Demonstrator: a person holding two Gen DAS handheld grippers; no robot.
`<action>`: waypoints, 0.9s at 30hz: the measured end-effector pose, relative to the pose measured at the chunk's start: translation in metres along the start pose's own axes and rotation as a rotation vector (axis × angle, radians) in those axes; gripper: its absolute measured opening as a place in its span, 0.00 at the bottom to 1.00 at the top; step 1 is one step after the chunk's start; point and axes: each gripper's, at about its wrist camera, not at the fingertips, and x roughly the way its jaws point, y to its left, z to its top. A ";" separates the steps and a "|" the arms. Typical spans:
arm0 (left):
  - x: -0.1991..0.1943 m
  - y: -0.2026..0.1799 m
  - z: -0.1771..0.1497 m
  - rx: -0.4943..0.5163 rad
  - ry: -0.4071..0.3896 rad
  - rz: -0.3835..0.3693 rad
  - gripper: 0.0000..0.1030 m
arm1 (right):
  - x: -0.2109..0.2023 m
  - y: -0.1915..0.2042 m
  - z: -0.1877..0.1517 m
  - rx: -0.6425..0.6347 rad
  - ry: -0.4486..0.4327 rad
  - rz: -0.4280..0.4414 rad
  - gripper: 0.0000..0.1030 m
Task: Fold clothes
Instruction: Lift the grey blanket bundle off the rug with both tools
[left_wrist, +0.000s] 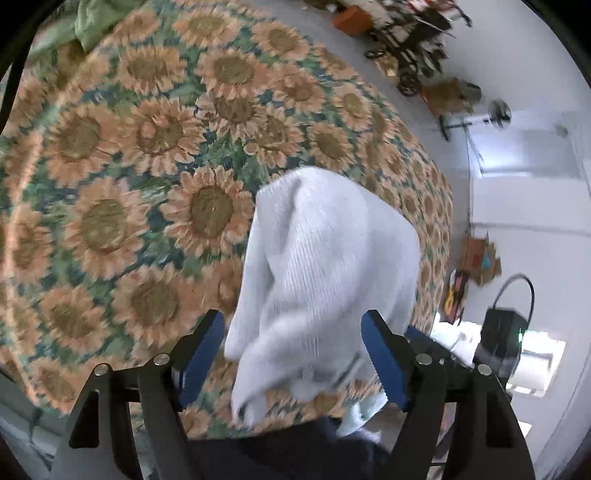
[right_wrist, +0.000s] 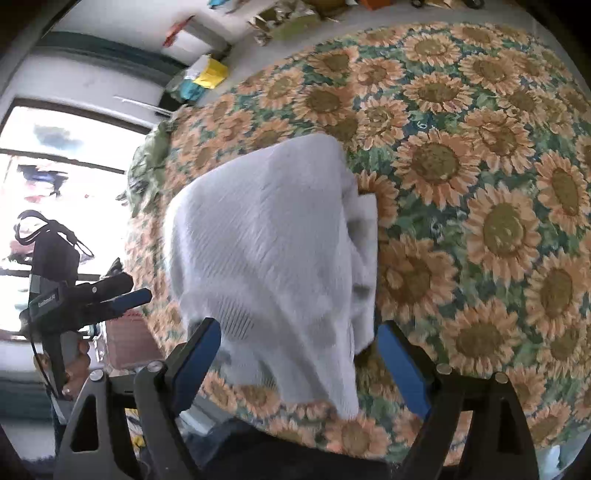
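Garment (left_wrist: 321, 266) long axis fwd-back

garment (left_wrist: 325, 258): white ribbed knit | bedspread (left_wrist: 129, 166): matt printed cloth

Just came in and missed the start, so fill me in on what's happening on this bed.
A person is folding clothes with a handheld gripper in each hand. A white knit garment lies bunched on the sunflower bedspread. The left gripper and the right gripper both stand open over its near end, with no pad pressing the cloth. A green cloth sits at the far edge.
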 end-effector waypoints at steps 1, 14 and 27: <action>0.011 0.000 0.005 -0.021 0.011 -0.032 0.74 | 0.005 0.003 0.002 0.002 0.000 0.001 0.86; 0.053 -0.010 0.054 0.204 0.076 -0.027 0.90 | 0.003 0.043 0.013 -0.150 -0.010 -0.177 0.84; 0.104 0.023 0.082 0.117 0.192 -0.312 1.00 | 0.062 0.108 0.000 -0.290 0.137 -0.140 0.95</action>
